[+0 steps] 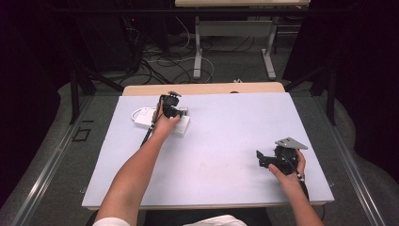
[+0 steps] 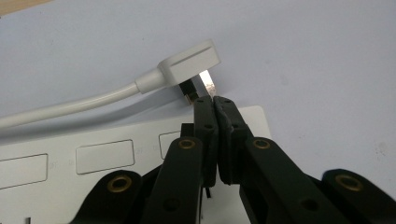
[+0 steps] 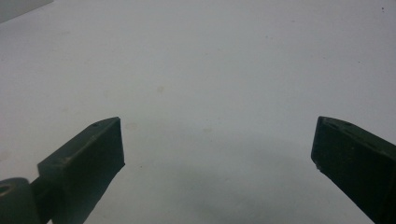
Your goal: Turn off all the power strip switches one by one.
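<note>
Pinching a metal prong (image 2: 207,84) of the white plug (image 2: 189,67) over the power strip (image 2: 116,154), our left gripper (image 2: 215,100) is clamped; our right gripper (image 3: 217,140) rests wide open on the table (image 3: 210,56).

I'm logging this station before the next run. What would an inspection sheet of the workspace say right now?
Surface: pale table top, a few faint marks, wooden edge at the far side.
Job's things: white power strip at the far left of the table; a white plug on its white cord lies tilted by the strip, its metal prongs bare.
Clutter: nothing seen.
Grippers: left gripper shut, its tips at the plug's prongs; whether they pinch a prong cannot be told. Right gripper open over bare table, holding nothing.
Cables: a dark cable trails from the left gripper.
Surroundings: floor beyond with loose cables and another table's legs; dark curtains at the sides.
</note>
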`<state>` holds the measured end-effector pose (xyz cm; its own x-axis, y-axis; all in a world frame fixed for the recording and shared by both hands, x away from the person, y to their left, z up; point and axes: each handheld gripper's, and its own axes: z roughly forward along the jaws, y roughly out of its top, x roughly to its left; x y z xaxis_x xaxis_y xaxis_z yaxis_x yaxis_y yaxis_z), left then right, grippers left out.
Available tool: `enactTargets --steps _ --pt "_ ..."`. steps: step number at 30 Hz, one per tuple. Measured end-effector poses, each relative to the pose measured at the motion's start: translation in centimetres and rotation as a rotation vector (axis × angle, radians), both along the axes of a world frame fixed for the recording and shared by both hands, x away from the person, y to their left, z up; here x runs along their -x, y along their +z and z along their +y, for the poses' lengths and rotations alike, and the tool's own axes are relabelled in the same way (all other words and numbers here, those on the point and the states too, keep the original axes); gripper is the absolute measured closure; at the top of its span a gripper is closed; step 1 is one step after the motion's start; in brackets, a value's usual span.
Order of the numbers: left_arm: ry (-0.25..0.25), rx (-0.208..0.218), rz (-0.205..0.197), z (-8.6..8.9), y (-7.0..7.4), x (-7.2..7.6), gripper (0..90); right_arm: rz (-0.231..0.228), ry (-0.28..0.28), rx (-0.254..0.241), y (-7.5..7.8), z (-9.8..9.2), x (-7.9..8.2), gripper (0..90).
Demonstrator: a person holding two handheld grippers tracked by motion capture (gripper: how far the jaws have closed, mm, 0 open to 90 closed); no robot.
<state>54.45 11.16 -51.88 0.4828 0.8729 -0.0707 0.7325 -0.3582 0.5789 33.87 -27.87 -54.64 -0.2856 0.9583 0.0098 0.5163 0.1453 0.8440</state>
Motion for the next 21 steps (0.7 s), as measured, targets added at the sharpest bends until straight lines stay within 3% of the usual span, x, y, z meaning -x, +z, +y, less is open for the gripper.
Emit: enactTargets --steps 21 --pt "-0.002 0.009 0.006 0.11 -0.3 0.02 89.8 0.0 -0.004 0.001 0.1 -0.07 0.11 2.0"
